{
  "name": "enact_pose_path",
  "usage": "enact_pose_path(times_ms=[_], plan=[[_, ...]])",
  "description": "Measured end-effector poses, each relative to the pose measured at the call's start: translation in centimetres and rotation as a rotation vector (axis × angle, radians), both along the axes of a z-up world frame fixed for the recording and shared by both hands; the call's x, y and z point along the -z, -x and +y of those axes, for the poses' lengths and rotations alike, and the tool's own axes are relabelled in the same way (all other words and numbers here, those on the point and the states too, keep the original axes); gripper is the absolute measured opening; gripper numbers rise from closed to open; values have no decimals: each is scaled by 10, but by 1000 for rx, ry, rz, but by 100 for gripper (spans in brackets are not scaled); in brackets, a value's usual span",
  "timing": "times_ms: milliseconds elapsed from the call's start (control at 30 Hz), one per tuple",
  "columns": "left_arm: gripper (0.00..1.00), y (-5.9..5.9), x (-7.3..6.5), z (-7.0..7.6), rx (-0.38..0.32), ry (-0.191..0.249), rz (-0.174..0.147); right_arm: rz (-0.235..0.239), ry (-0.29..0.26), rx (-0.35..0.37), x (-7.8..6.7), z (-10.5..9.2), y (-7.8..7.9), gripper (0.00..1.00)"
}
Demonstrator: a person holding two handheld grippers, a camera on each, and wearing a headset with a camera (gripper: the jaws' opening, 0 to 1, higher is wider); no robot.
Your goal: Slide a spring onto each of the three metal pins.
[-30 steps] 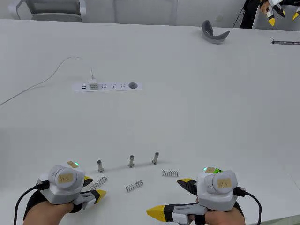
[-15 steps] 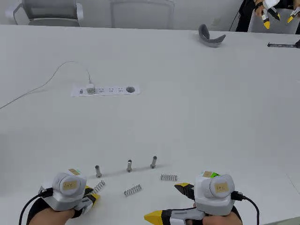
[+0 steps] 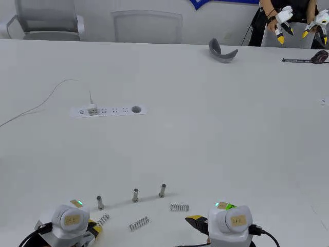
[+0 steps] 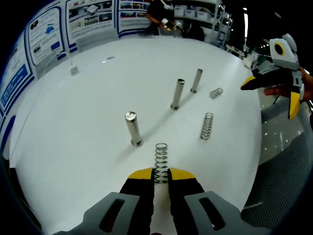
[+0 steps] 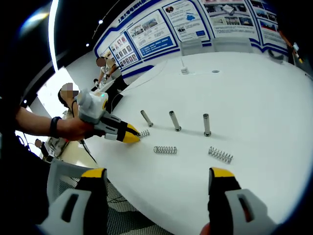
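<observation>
Left tool [image 4: 160,175]: jaws drawn almost together, pinching the near end of one spring [image 4: 160,157]. The rest of the coil projects forward past the yellow tips, its free end toward the nearest pin [image 4: 132,128]. Cannot tell whether the coil is clear of the counter [image 4: 73,122] or resting on it.

Right tool [image 5: 156,174]: jaws wide apart, holding nothing.

Head view, lower centre: three pins upright in a row, none carrying a spring. The nearest pin is the leftmost of the row. Two loose springs lie flat below the row. One [image 3: 139,223] is below the middle pin [image 3: 135,195]; the other [image 3: 179,207] is below and right of the right-hand pin [image 3: 162,190].

Step in hand, as judged: thread the held spring onto the nearest pin.

- The end grip leaves the far bore open, which suits the job.
- Lift, then swing the coil upright with its open end down.
- Centre the bore over the pin top before descending, since a sideways approach would likely push the pin over.
- Lower slowly. A thin coil probably flexes and may catch its first turn on the pin's edge.
- Release only once several turns sit around the shaft.
- The idle right tool could steady the pin's base if it wobbles.
</observation>
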State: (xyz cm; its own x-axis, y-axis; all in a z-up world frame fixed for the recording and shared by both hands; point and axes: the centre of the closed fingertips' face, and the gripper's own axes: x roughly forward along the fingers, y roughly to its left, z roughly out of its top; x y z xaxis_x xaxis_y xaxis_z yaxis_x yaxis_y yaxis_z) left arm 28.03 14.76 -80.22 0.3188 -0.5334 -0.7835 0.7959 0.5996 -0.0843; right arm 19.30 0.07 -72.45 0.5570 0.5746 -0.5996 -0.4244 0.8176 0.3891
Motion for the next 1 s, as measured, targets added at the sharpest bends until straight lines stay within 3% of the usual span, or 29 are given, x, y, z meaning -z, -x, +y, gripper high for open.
enact_pose_path(times_ms=[333, 533, 767, 867, 1000], plan=[[10, 17, -11, 1, -9, 23, 19, 2, -13, -2, 1, 2, 2, 85], [10, 26, -25, 1, -20, 49, 17, 0, -19, -7, 0, 4, 4, 85], [10, 28, -39, 1, -24, 76, 12, -1, -29, -10, -1, 5, 3, 84], [10, 29, -44, -2, -32, 112, 29, 0, -28, -18, -1, 7, 4, 84], [10, 31, -52, -5, -14, 115, 20, -7, -40, -21, -3, 10, 4, 83]])
